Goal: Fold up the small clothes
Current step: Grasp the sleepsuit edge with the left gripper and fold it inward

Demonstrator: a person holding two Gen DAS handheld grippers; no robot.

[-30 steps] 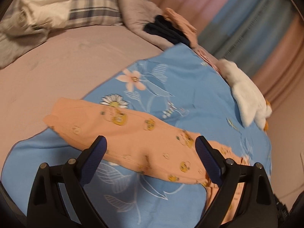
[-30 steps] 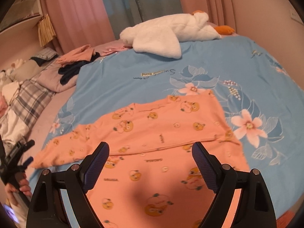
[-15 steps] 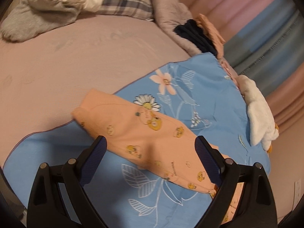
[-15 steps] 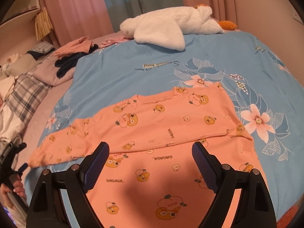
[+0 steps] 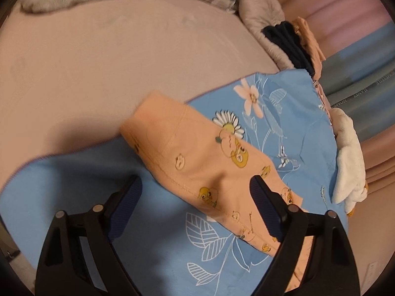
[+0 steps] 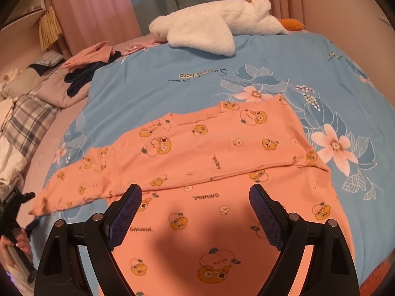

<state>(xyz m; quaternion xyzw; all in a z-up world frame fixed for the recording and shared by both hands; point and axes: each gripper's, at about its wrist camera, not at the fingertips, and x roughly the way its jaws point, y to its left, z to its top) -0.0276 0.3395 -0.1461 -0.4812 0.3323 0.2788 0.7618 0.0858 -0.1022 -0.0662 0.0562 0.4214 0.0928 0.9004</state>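
Looking along my left gripper (image 5: 196, 188), I see its jaws wide, just closing slightly, holding nothing, over the orange sleeve (image 5: 197, 153) on the blue sheet (image 5: 291, 113). Right view: my right gripper (image 6: 195, 197) gapes empty above the orange garment (image 6: 222, 148).

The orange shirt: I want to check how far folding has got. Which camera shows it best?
The right wrist view: the orange shirt lies nearly whole on the blue sheet, one fold visible. The left wrist view shows only one sleeve.
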